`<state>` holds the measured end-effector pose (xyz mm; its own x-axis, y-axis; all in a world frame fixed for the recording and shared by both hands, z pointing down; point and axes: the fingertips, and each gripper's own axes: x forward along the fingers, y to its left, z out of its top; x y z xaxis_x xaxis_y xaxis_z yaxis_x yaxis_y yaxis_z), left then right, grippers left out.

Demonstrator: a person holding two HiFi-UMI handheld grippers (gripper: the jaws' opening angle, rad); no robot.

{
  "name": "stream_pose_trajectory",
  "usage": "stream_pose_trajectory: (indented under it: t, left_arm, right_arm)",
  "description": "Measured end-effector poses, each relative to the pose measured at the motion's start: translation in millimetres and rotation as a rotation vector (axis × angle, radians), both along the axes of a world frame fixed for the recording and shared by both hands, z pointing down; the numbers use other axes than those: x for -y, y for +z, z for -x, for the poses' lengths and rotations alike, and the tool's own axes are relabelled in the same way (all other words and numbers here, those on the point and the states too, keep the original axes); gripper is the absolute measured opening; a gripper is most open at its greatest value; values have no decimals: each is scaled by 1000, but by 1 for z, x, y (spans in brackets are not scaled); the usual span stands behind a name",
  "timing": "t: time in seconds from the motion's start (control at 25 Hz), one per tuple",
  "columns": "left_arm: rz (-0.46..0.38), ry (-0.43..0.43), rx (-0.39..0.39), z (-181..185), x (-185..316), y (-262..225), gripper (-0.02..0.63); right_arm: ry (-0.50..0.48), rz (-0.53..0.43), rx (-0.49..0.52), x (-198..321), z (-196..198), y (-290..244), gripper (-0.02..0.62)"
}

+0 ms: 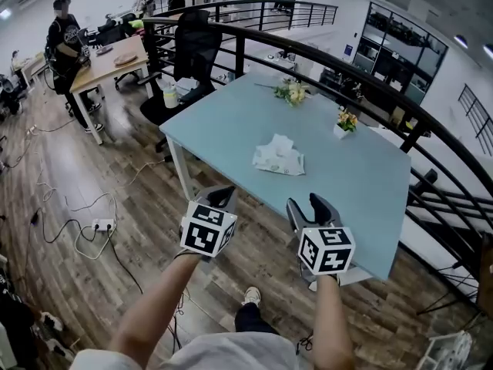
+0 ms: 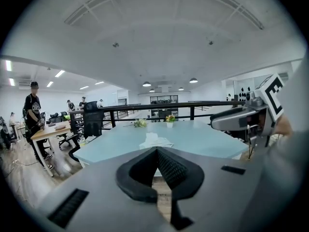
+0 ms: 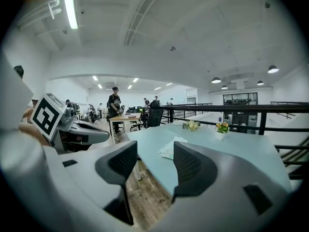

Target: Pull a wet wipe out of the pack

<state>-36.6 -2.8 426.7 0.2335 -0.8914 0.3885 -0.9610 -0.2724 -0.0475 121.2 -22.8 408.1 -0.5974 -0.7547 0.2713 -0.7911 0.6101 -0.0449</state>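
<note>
Two grippers are held side by side in the head view, the left gripper [image 1: 222, 198] and the right gripper [image 1: 308, 205]. Both are pointed toward the pale blue bench [image 1: 362, 179]. Both are seen near its near edge and well apart from the wipe pack [image 1: 279, 157]. The pack lies flat near the middle of the bench, with a white wipe standing crumpled out of its top. A small flower pot [image 1: 344, 122] and a loose bouquet [image 1: 291, 92] are noted toward the far edge. A black office chair [image 1: 192, 48] stands at the far left corner, and a dark railing [image 1: 323, 56] curves behind the bench. The floor [image 1: 92, 176] is of wood planks.

Left gripper view: the fingers [image 2: 171, 168] are closed against each other, with nothing held between them. The wipe pack [image 2: 155, 140] is seen just above the finger tips, far off on the bench [image 2: 198, 139]. The body of the other gripper is seen at the right edge.

Right gripper view: the fingers [image 3: 193, 168] are spread apart and hold nothing. Floor planks and the bench edge are seen through the gap. The wipe pack [image 3: 170, 149] lies beyond on the bench [image 3: 231, 149], untouched. A person [image 3: 115, 105] is recorded standing in the background.
</note>
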Motion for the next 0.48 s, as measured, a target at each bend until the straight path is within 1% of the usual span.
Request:
stream_pose_trajectory:
  t: [0.32, 0.48]
  left_arm:
    - [0, -29, 20, -1, 81, 3, -6]
    - [4, -46, 3, 0, 115, 4, -6]
  right_arm:
    - [-15, 19, 0, 85, -4, 7, 218]
    - [-27, 28, -3, 122, -6, 9, 218]
